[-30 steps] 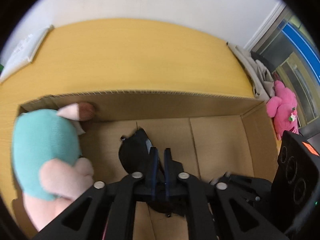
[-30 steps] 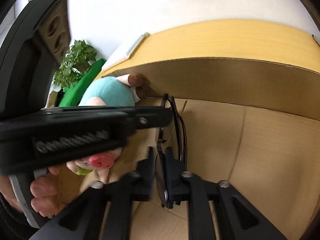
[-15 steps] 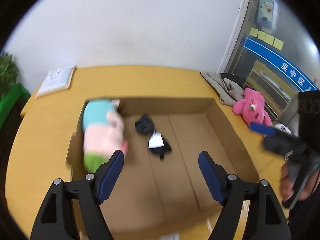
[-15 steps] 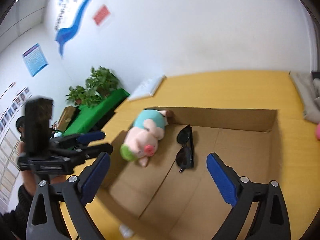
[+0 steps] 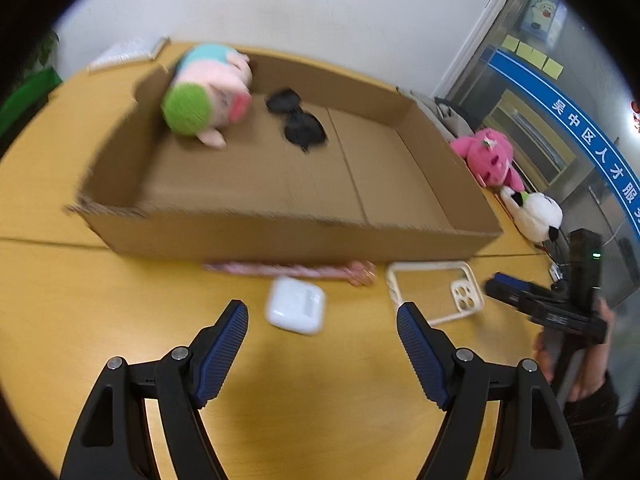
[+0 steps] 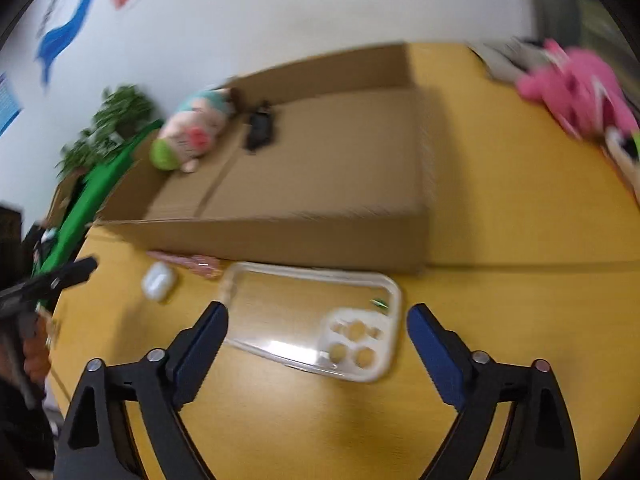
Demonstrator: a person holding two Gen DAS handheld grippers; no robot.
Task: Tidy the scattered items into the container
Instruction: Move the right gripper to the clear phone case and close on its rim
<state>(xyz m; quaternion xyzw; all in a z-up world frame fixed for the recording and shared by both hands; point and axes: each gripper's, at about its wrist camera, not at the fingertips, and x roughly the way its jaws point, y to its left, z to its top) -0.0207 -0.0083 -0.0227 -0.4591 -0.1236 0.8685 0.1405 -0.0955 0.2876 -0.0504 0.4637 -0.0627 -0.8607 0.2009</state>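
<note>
A shallow cardboard box (image 5: 280,236) (image 6: 340,240) stands on the yellow table. In it lie a pig plush (image 5: 208,96) (image 6: 188,136) and black sunglasses (image 5: 298,122) (image 6: 260,126). In front of the box lie a white earbud case (image 5: 296,310) (image 6: 159,280), a clear phone case (image 5: 436,292) (image 6: 316,320) and a pink patterned strip (image 5: 288,270) (image 6: 188,262). My left gripper (image 5: 322,320) is open and empty, just short of the earbud case. My right gripper (image 6: 318,320) is open and empty, with the phone case between its fingers.
A pink plush (image 5: 486,156) (image 6: 576,84) and a white plush (image 5: 536,212) lie on the table right of the box. A white book (image 5: 128,50) lies at the far left. A green bin and a plant (image 6: 116,120) stand beyond the table's left edge.
Both grippers have let go of the sunglasses in the box, opened, and pulled back out to the near side of the box, over the items on the table.
</note>
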